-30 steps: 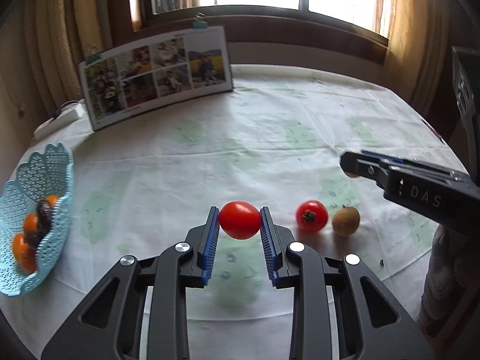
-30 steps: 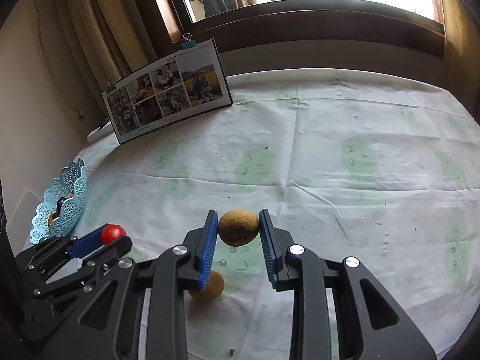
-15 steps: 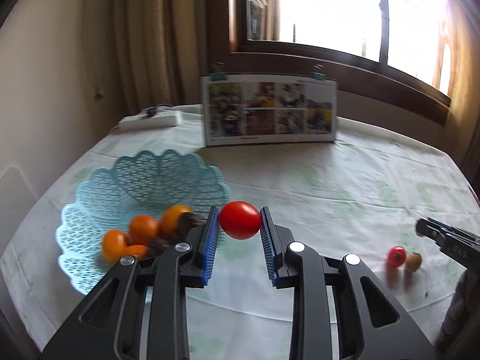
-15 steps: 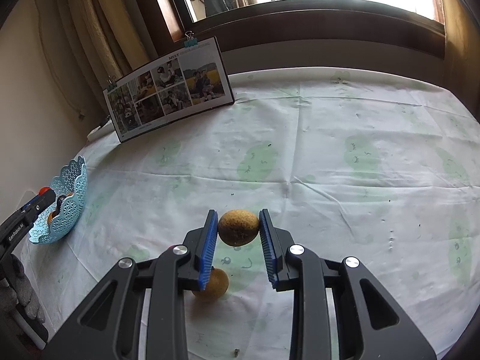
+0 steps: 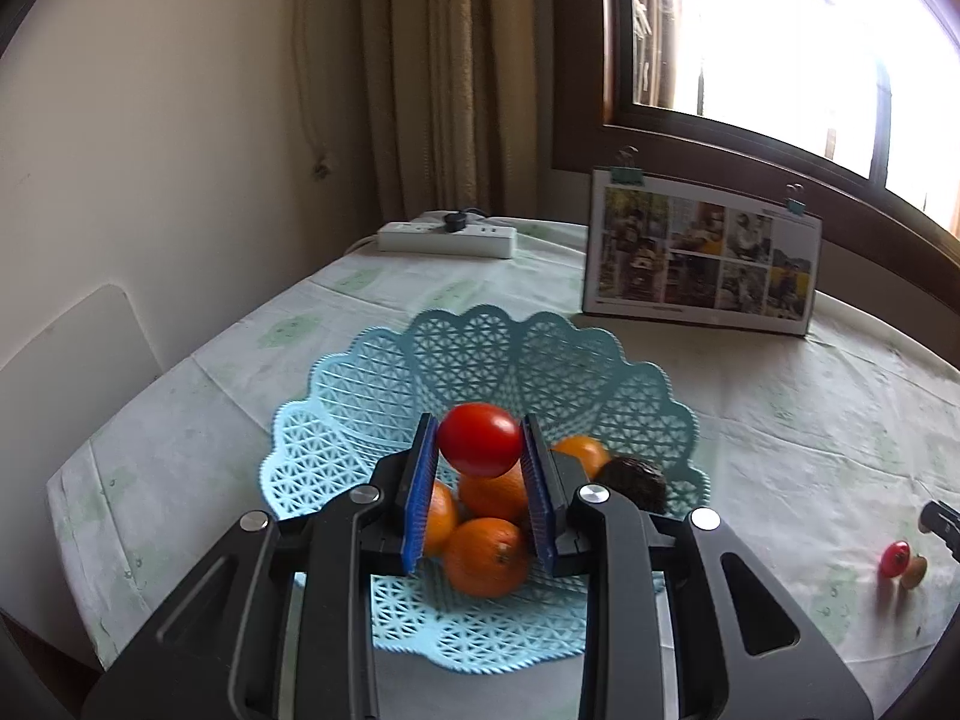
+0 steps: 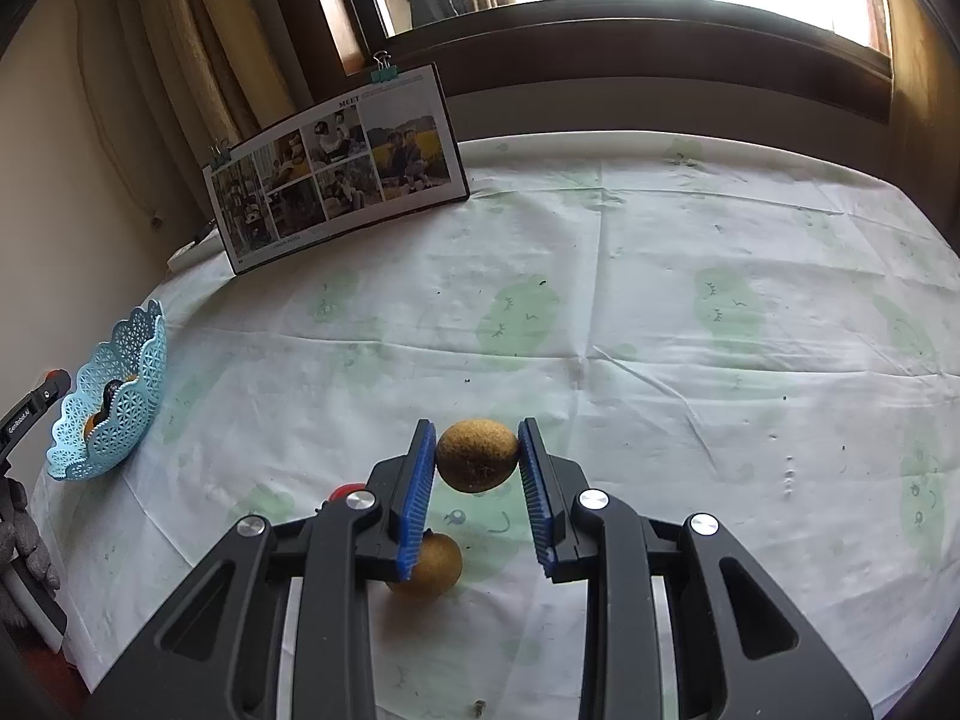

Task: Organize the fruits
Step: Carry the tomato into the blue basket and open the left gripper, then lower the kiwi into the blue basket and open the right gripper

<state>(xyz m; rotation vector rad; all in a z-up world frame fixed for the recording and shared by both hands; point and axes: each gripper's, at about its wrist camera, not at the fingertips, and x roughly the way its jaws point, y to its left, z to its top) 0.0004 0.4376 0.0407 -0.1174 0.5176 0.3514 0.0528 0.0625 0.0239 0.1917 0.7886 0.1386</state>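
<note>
My left gripper (image 5: 479,441) is shut on a red tomato (image 5: 479,439) and hangs right above the light blue lattice basket (image 5: 384,396). Several oranges (image 5: 486,555) and a dark avocado (image 5: 636,483) lie in that basket. My right gripper (image 6: 477,456) is shut on a brown kiwi (image 6: 477,455), lifted over the tablecloth. A second kiwi (image 6: 435,564) lies on the cloth beneath its left finger, and a red tomato (image 6: 343,491) peeks out behind that finger. In the left wrist view this pair, tomato (image 5: 894,558) and kiwi (image 5: 914,571), sits far right.
A clipped photo board (image 5: 699,258) leans at the back of the table under the window. A white power strip (image 5: 447,237) lies near the wall. In the right wrist view the basket (image 6: 114,414) stands at the table's left edge, with a gloved hand (image 6: 24,534) beside it.
My left gripper has carried the tomato leftward from the table's middle to above the basket. The right gripper has stayed in place, still holding the kiwi.
</note>
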